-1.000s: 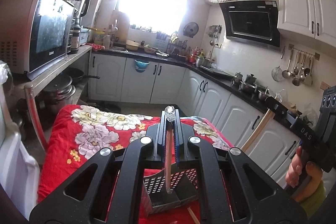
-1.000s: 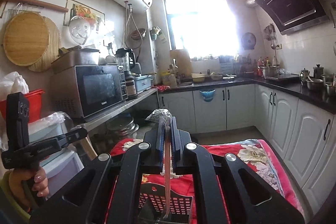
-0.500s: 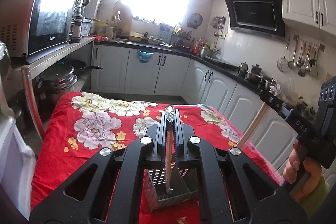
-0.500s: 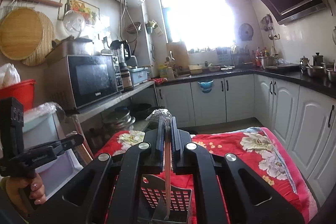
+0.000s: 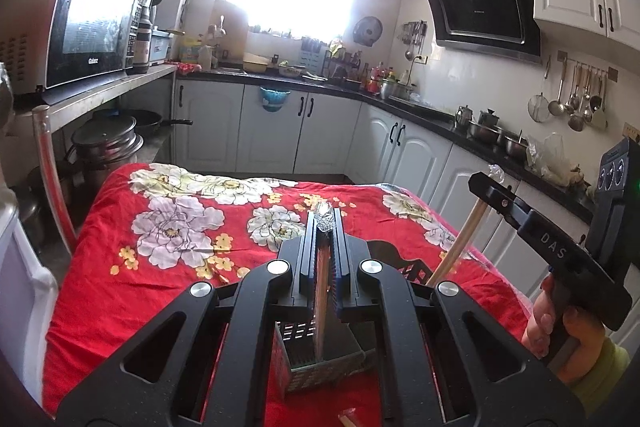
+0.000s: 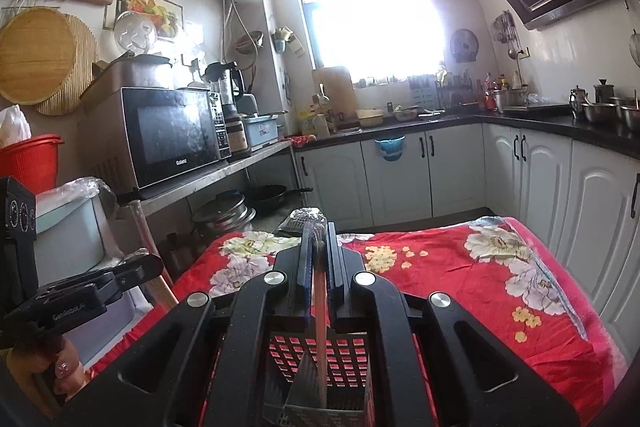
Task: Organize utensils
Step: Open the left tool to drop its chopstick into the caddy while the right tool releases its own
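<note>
My left gripper [image 5: 325,227] points a little down, jaws closed tight on a thin stick [image 5: 320,303] wrapped at the top. The stick's low end is inside the grey basket [image 5: 308,359], which sits near me on the red flowered cloth [image 5: 160,247]. My right gripper [image 6: 316,239] is almost level, jaws pinched on its own stick [image 6: 321,331], whose end is in the same basket. A hand [image 5: 560,323] holds the right handle.

Wrapped chopsticks [image 5: 322,291] stood upright between my left jaws, tips inside the perforated grey holder [image 5: 316,359] just below. Another pair [image 6: 320,319] hung clamped in my right, dipping into that holder too.
</note>
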